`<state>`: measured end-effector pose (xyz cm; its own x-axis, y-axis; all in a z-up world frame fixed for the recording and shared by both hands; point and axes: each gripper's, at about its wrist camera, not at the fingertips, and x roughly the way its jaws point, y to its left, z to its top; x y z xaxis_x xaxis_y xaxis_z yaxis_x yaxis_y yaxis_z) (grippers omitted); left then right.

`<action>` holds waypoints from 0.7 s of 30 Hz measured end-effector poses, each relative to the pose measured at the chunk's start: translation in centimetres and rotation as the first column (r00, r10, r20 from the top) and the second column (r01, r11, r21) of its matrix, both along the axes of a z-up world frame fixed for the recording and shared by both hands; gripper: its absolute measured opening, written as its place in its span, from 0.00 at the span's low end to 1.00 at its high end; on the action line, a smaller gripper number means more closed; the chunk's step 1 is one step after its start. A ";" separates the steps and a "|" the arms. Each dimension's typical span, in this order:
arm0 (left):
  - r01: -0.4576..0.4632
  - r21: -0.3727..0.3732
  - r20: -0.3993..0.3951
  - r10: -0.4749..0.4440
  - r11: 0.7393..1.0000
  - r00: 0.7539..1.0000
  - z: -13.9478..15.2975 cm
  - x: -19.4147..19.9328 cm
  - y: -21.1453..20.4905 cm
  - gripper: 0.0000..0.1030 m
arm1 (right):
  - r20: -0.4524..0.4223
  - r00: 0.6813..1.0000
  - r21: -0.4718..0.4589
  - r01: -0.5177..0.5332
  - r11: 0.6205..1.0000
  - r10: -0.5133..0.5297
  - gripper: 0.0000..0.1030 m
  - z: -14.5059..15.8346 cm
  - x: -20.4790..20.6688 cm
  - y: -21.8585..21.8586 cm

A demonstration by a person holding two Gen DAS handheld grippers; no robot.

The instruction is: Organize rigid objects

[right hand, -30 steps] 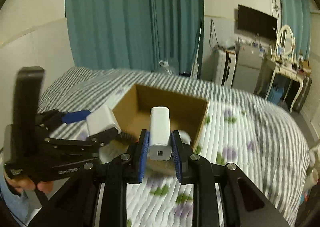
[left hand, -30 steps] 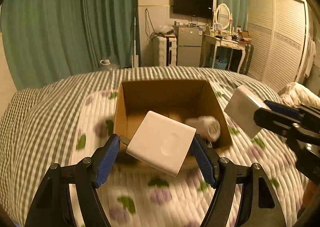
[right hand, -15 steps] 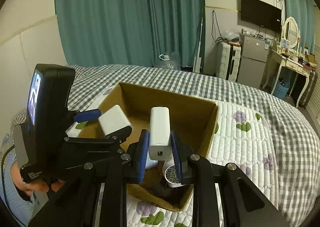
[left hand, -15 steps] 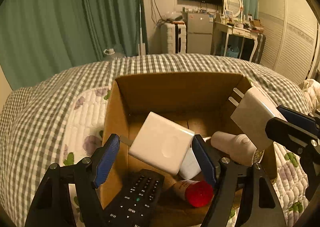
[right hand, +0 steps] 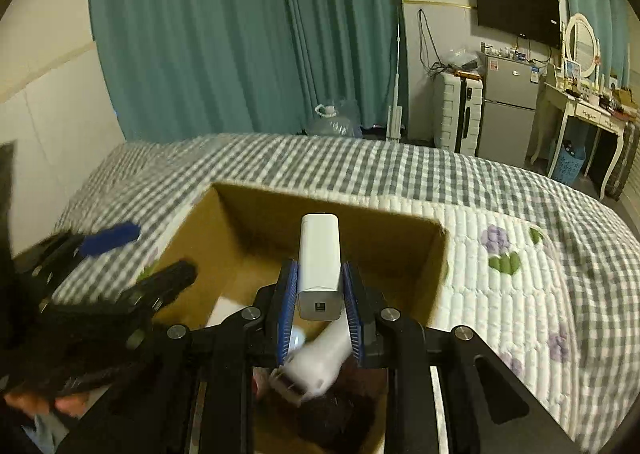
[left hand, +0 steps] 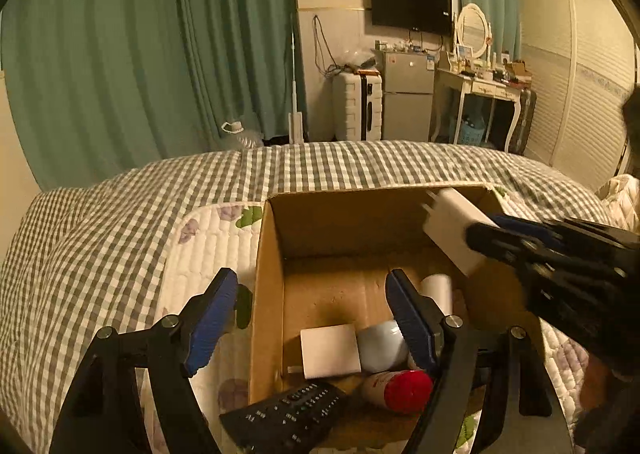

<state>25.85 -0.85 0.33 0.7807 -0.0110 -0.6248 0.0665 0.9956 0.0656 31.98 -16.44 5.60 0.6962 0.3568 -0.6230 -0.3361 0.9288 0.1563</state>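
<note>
The left gripper [left hand: 308,318] hangs with its blue-padded fingers spread wide and nothing between them, poised above the near left part of an open cardboard box [left hand: 267,294]. One finger sits outside the box's left wall, the other over its interior. Below and just ahead of this gripper, on the box floor, lies a flat square white charger [left hand: 330,351]. Touching the charger's right edge is a rounded pale container [left hand: 380,346]. Nearer the gripper's base lie a black remote control [left hand: 286,420] and a red-capped bottle [left hand: 394,390] on its side. A white cylindrical bottle [left hand: 438,290] rests past the gripper's right finger.

The right gripper [right hand: 320,300] is clamped on a white plug adapter [right hand: 319,260], gripping its lower half so the block stands upright between the pads above the box [right hand: 400,250]. From the left wrist view the same adapter [left hand: 452,234] shows its prongs pointing toward the box's far right corner, held above the rim. Directly beneath this gripper, inside the box, a white bottle [right hand: 320,354] lies tilted, somewhat blurred.

The box sits on a quilted floral pad [right hand: 500,294] spread over a grey checked bedspread [left hand: 100,234]. Beyond the bed hang teal curtains [right hand: 240,34].
</note>
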 end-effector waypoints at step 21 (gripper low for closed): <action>0.044 -0.068 0.344 -0.018 0.997 0.939 14.9 -18.0 0.2 0.99 | 0.268 0.942 -0.047 0.220 0.974 -0.200 0.79 17.3 -19.4 -2.4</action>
